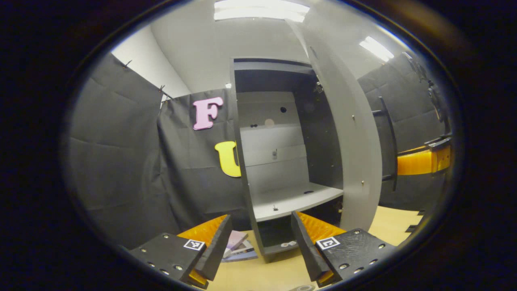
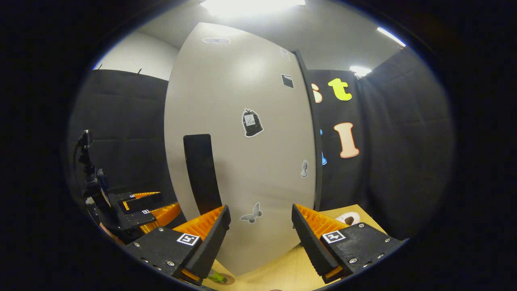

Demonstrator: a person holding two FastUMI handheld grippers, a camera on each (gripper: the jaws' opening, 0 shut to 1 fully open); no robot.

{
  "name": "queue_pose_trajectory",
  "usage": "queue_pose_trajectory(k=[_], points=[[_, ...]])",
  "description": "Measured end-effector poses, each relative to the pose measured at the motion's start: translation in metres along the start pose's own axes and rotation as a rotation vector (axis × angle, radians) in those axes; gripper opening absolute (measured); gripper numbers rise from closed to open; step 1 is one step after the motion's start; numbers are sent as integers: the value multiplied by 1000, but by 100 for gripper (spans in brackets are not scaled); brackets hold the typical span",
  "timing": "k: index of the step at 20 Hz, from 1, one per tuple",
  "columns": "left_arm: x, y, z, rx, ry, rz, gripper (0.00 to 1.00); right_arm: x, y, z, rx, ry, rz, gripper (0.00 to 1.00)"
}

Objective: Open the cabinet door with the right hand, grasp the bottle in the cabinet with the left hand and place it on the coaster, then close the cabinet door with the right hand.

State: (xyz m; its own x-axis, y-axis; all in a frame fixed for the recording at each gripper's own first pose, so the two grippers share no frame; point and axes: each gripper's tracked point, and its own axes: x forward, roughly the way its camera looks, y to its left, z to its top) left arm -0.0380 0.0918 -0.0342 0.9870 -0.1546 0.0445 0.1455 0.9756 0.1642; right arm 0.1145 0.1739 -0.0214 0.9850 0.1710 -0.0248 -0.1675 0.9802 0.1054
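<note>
Cabinet door (image 2: 242, 141) open, left gripper (image 1: 258, 246) – right gripper (image 2: 260, 238) – jaws apart (both empty)

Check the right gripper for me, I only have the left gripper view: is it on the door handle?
Observer: No. In the right gripper view the right gripper is open and faces the outer side of the door. The black handle sits left of its fingers, ungripped.
Operator: Shelf looks bare here. Any bottle?
Observer: A small green thing sits on a round disc at the bottom edge, on the table in front of the door. A finger cuts it off, so I cannot call it the bottle.
Operator: Anything else on that table?
Observer: A white object right of the door, partly hidden behind the other finger.
</note>
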Motion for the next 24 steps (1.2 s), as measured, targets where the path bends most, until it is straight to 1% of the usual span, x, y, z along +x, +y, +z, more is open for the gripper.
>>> queue_pose_trajectory(k=[1, 2, 3, 7, 8, 10, 11, 13, 14, 15, 16, 17, 18, 24], points=[[0, 0, 9, 24, -17, 11, 84, 1, -3, 4, -9, -9, -6, 94], [-2, -1, 15, 31, -18, 26, 88, 3, -8, 6, -13, -16, -16, 94], [-3, -3, 16, 20, -15, 35, 84, 6, -15, 6, -6, -21, -26, 94], [-7, -14, 22, -79, 34, 93, 84, 18, -55, 11, 21, -23, -161, 95], [-8, -17, 25, -101, 35, 105, 88, 21, -59, 11, 41, -28, -171, 95], [-13, -25, 33, -122, 46, 145, 88, 23, -62, 10, 52, -33, -197, 95], [-15, -30, 32, -133, 57, 158, 88, 23, -62, 11, 21, -41, -200, 95], [-12, -47, 33, -152, 74, 161, 84, 28, -52, 15, -51, -55, -175, 95], [-8, -51, 35, -143, 70, 167, 88, 30, -48, 17, -65, -61, -162, 95], [-4, -56, 38, -133, 71, 168, 84, 31, -43, 17, -64, -70, -143, 95], [0, -60, 40, -126, 70, 169, 88, 33, -38, 19, -60, -78, -129, 95], [3, -65, 44, -121, 63, 169, 84, 34, -36, 22, -60, -85, -118, 95], [5, -68, 48, -117, 57, 172, 88, 35, -35, 24, -62, -90, -112, 95], [7, -77, 59, -112, 31, 196, 88, 33, -41, 20, -74, -67, -139, 95]])
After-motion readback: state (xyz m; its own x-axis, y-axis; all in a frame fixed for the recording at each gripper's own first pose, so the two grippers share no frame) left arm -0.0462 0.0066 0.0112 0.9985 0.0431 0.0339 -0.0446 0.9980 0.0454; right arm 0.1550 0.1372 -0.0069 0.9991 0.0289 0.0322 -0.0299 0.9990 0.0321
